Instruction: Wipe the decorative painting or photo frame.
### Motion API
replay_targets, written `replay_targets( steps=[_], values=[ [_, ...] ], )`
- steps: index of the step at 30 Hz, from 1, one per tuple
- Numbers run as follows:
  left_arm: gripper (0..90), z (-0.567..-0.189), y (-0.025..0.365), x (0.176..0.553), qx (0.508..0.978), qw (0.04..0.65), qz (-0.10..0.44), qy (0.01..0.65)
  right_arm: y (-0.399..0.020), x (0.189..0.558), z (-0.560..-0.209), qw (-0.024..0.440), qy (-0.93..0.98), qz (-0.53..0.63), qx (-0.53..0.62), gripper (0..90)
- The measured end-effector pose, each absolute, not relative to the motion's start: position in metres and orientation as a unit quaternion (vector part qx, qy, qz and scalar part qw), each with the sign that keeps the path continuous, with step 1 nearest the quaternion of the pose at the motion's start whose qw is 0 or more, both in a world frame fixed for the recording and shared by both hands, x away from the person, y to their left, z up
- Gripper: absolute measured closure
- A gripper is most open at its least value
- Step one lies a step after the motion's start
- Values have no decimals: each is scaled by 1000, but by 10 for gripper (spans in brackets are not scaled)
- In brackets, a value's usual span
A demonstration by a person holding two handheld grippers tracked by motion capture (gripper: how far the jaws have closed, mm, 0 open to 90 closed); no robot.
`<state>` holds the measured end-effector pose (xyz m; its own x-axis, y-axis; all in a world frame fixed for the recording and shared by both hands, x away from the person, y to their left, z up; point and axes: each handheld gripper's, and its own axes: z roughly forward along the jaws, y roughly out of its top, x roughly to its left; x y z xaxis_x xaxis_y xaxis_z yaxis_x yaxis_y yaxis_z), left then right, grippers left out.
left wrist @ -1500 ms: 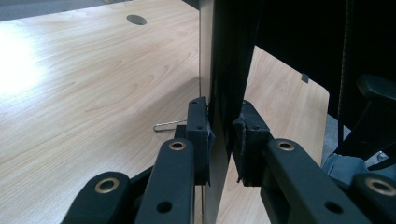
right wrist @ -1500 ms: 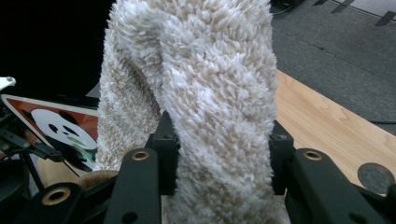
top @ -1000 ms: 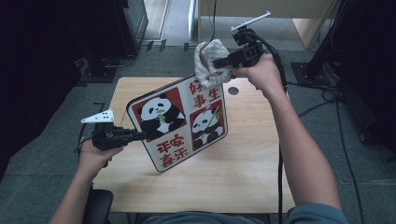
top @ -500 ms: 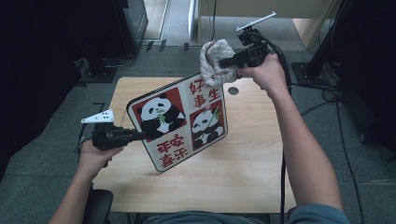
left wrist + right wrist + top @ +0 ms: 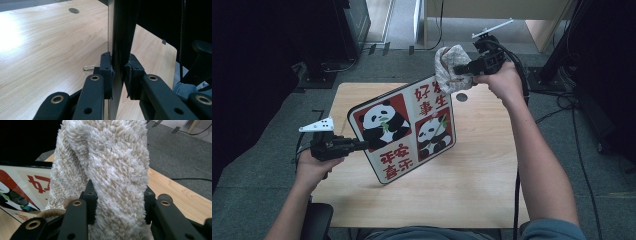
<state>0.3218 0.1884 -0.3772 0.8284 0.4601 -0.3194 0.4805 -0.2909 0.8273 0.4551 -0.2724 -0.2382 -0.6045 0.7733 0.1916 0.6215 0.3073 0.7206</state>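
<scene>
With the left tongs clamping the tilted red-and-white panda picture board steady, the right tongs, gripping the fluffy beige cloth, should wipe with light, even strokes.

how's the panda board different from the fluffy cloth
The flat rectangular panda picture board is rigid and printed in red, black and white; the fluffy beige cloth is soft, bunched and plain. The board stands tilted with its lower edge at the wooden table; the cloth hangs in the air at the board's top corner. Each is clamped in a hand-held gripper.
</scene>
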Motion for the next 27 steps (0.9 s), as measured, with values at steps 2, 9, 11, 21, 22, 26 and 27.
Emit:
replay_targets(
  steps=[2,9,11,21,22,26,27],
  values=[
    [788,-377,188,322,803,518,-10,293,-273,455,-240,94,803,399,434,620],
    [788,-377,189,322,804,518,-10,292,-274,456,-245,93,804,397,433,618],
    [788,-377,189,322,804,518,-10,292,-275,457,-247,92,803,397,435,618],
    [788,-377,189,322,803,519,-10,292,-278,458,-259,83,803,386,446,620],
    [788,-377,188,322,803,519,-10,293,-279,458,-260,83,804,385,446,620],
    [788,-377,189,322,804,518,-9,292,-278,458,-265,82,804,379,451,620],
    [788,-377,189,322,804,518,-9,292,-278,458,-266,81,805,378,450,620]
  ],
)
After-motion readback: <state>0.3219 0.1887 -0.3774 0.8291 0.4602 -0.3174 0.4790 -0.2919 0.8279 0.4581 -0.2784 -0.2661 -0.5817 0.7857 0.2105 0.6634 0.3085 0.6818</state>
